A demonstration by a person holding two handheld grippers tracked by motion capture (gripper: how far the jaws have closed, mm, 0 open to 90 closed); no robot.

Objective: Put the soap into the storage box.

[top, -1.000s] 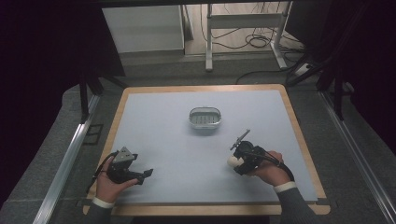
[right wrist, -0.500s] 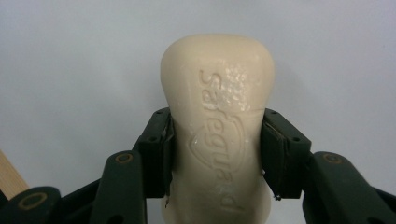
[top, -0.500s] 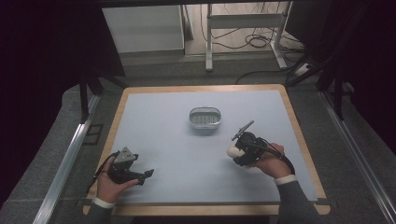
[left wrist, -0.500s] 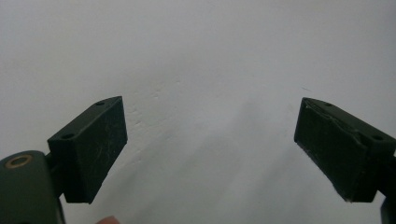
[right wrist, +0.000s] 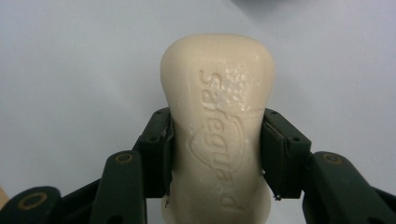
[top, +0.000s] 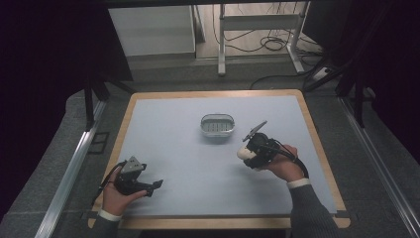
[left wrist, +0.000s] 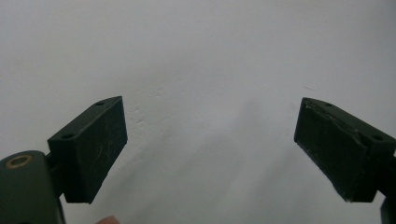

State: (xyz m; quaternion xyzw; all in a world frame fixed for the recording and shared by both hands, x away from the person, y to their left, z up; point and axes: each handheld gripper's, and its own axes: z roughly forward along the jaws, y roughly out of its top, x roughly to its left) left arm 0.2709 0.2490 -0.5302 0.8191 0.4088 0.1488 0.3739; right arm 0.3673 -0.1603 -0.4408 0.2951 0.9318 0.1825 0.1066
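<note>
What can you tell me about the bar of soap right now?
The bar of soap is cream-coloured, smooth and rounded, waisted in the middle, with "Safeguard" and a shield outline pressed into its upper face. Small whitish flecks mark the surface near the far end. The right gripper clamps it across the waist, one black pad on each side. In the high view it sits off the table's surface, near the metal dish.

Lab: dark enclosure, floor cables (top: pixel 267 44), framed table (top: pixel 148 99).

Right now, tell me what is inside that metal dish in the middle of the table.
The metal dish looks empty: its bare, perforated floor shows in the high view. The soap bar is outside it, clamped in the right gripper.
</note>
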